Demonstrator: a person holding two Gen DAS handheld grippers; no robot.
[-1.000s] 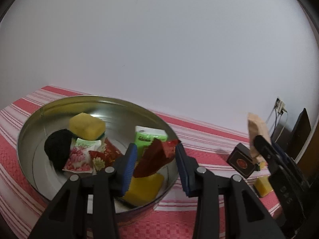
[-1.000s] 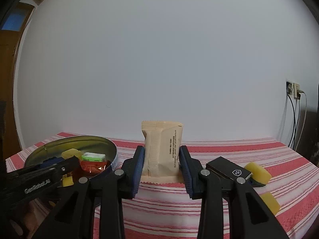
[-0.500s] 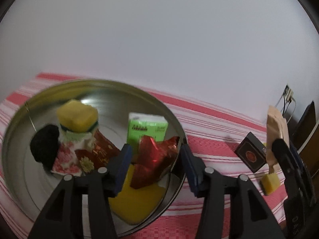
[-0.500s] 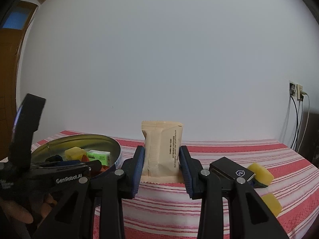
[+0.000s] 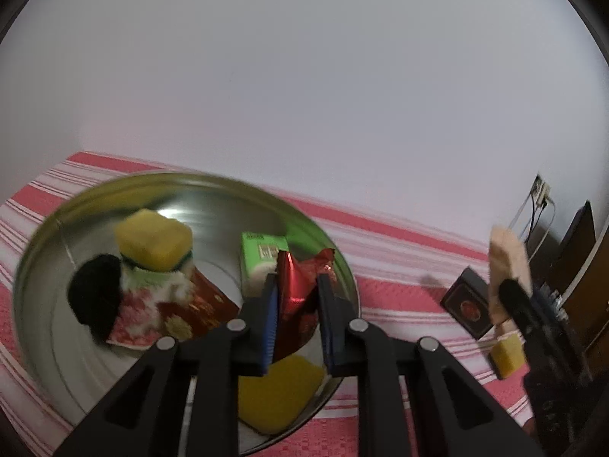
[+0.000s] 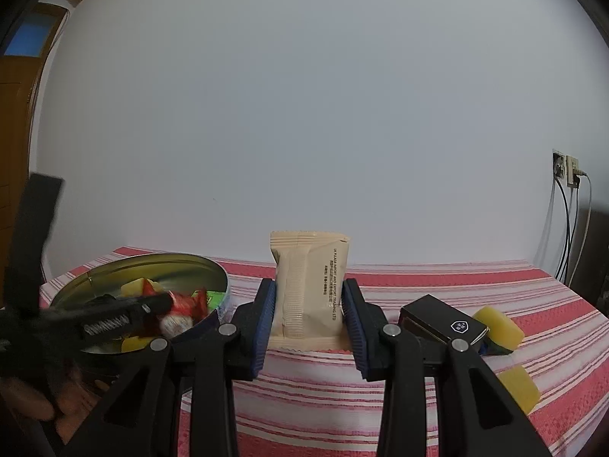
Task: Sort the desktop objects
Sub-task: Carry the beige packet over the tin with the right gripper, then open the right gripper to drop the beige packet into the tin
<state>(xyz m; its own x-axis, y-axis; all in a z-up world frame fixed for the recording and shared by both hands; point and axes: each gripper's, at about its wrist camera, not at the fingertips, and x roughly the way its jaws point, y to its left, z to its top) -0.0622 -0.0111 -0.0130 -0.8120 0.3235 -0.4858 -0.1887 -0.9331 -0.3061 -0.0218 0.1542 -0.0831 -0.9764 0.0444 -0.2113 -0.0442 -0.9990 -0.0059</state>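
Observation:
My left gripper (image 5: 297, 318) hovers over the round metal tin (image 5: 42, 346), its jaws closing with both blue pads pressed against a crumpled red foil packet (image 5: 300, 285). In the tin lie a yellow sponge (image 5: 152, 240), a black ball (image 5: 95, 297), floral packets (image 5: 144, 304), a green tissue pack (image 5: 260, 251) and a second yellow sponge (image 5: 278, 392). My right gripper (image 6: 308, 304) is shut on an upright beige snack packet (image 6: 310, 285) above the striped cloth. The right wrist view also shows the left gripper (image 6: 167, 301) over the tin (image 6: 152, 262), blurred.
A black box (image 6: 443, 321) lies to the right of the beige packet, with two yellow sponges (image 6: 498, 327) beside and in front of it. A red-and-white striped cloth (image 6: 437, 278) covers the table. A white wall stands close behind, with sockets and cables (image 6: 567, 171) at the right.
The left gripper's jaws have narrowed onto the red foil packet, and the gripper has tilted a little more down over the tin. The right gripper and its beige packet have not moved.

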